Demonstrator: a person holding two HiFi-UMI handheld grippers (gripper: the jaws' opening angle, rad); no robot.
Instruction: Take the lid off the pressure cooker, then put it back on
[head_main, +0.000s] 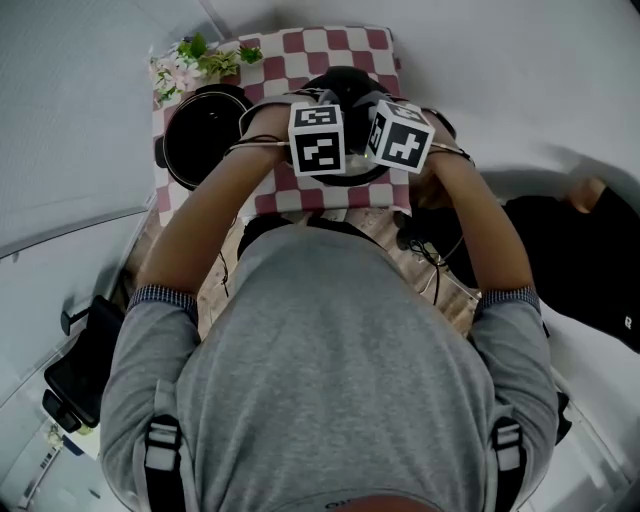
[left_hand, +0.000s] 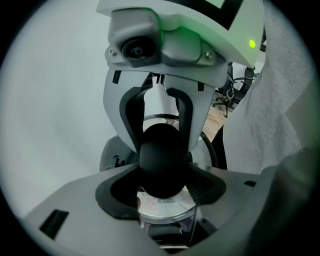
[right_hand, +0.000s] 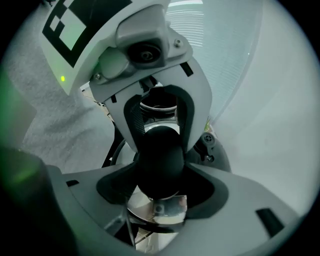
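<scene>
Presently both tongs are clenched on one black round knob (left_hand: 160, 152): the left tongs (left_hand: 161, 175) and right tongs (right_hand: 160, 172) grip it from opposite sides. The shiny steel lid (right_hand: 157, 207) beneath it is off the black round cooker pot (head_main: 203, 135). It sits at 3 o'clock of the pot, over the red-and-white chequered cloth (head_main: 330, 55); contact with the cloth is not determinable. Risk: the knob looks smooth and domed. Unequal pull could tilt or drop the lid, or seat it crooked on the pot rim.
</scene>
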